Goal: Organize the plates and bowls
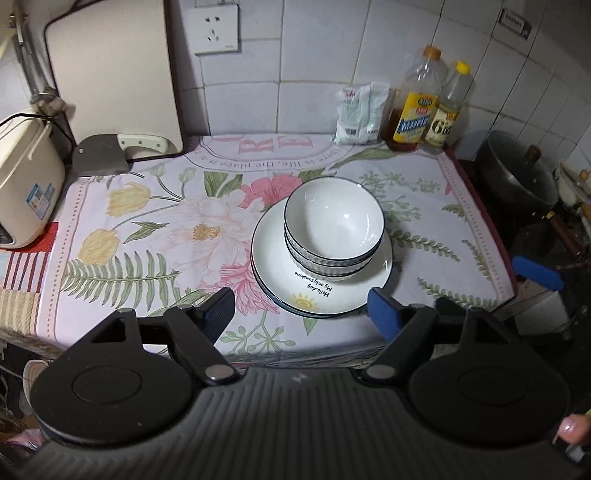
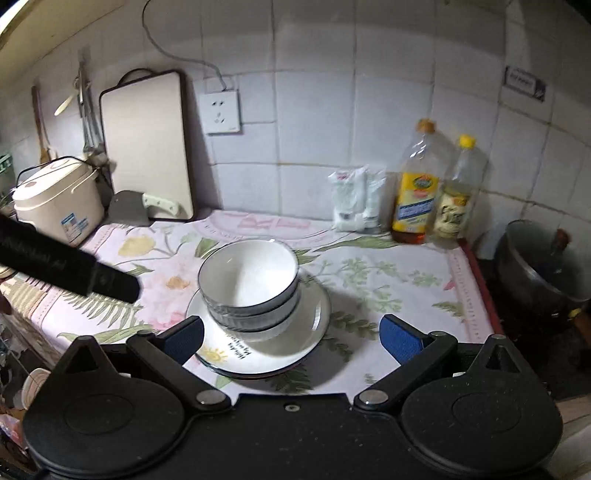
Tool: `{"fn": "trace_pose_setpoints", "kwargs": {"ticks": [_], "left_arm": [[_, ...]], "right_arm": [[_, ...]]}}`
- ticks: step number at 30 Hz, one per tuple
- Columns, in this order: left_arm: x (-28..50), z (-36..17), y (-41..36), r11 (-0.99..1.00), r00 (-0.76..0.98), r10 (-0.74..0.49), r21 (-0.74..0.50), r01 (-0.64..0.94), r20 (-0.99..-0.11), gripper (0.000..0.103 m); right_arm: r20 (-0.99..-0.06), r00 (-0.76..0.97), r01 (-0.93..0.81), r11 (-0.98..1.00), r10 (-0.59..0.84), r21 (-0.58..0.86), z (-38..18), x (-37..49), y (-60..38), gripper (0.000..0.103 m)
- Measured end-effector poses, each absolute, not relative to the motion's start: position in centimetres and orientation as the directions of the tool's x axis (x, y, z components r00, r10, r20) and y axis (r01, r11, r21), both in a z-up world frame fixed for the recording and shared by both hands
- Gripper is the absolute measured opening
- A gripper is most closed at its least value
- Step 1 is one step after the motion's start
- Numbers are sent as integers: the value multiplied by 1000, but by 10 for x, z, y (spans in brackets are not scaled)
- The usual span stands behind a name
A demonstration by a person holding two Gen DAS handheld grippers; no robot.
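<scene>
A: Task thing first. Where's the crockery?

B: Centre of the frame, a bit right, in the left wrist view. Stack of bowls (image 1: 334,229), white with dark rims, nested, sitting on the plates (image 1: 280,273). Top plate has a sun drawing and the lettering "Hello, day / My only sunshine". At least one more plate under it. All on the floral tablecloth (image 1: 147,229).

A: Grippers?

B: Left gripper (image 1: 301,308), fingers spread wide, holding nothing, lower centre just in front of the plates' near rim. Can't tell if the blue pad touches the rim. Right gripper (image 2: 291,338), fingers also spread, gripping nothing, either side of the plates' near edge in its own view. That view is blurred.

A: Around the stack?

B: Upper right: two oil bottles (image 1: 415,107) against the tiled wall, white packet (image 1: 360,112) just left of them. Far right edge: dark pot (image 1: 517,177) with lid, off the cloth. Upper left: cutting board (image 1: 110,70) leaning on the wall, cleaver (image 1: 107,153) at its foot. Left edge: cream rice cooker (image 1: 26,181). Wall socket (image 1: 216,29) top centre.

A: Other gripper visible across views?

B: A black bar enters the right wrist view from the left edge; blue pad at the right edge of the left wrist view.
</scene>
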State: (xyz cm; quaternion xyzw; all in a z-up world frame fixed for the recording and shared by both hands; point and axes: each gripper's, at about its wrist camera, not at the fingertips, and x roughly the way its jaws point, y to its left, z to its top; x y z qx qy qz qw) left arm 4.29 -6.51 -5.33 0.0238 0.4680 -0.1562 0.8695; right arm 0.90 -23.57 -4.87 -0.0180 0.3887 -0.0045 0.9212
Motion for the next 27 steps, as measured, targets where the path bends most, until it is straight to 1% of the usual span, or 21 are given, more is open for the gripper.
{"fn": "trace_pose_setpoints", "kwargs": {"ticks": [3, 6, 8, 15, 19, 22, 24, 27], "left_arm": [[30, -41, -57, 959, 537, -220, -81, 271, -814, 79], [16, -30, -56, 973, 580, -123, 17, 230, -805, 80], [9, -26, -56, 974, 577, -99, 38, 221, -811, 80], [-13, -16, -47, 983, 559, -88, 19, 182, -824, 80], [-24, -12, -50, 977, 580, -49, 83, 198, -813, 80], [-27, -13, -50, 975, 565, -95, 38, 219, -820, 80], [-29, -16, -52, 974, 566, -92, 46, 224, -819, 80], [-30, -20, -55, 972, 564, -85, 56, 228, -822, 80]], "right_arm": [[-703, 709, 12, 998, -56, -68, -30, 0, -238, 102], [-698, 713, 22, 996, -75, -84, -15, -8, -241, 103], [-698, 710, 38, 994, -98, -100, -9, -11, -243, 103], [-703, 702, 51, 993, -110, -104, 11, -25, -240, 103], [-709, 699, 60, 995, -99, -79, 23, -37, -236, 103], [-736, 672, 68, 996, -83, -51, 27, -43, -235, 103], [-756, 650, 54, 997, -78, -56, 28, -46, -233, 103], [-751, 655, 44, 996, -83, -72, 32, -51, -229, 103]]}}
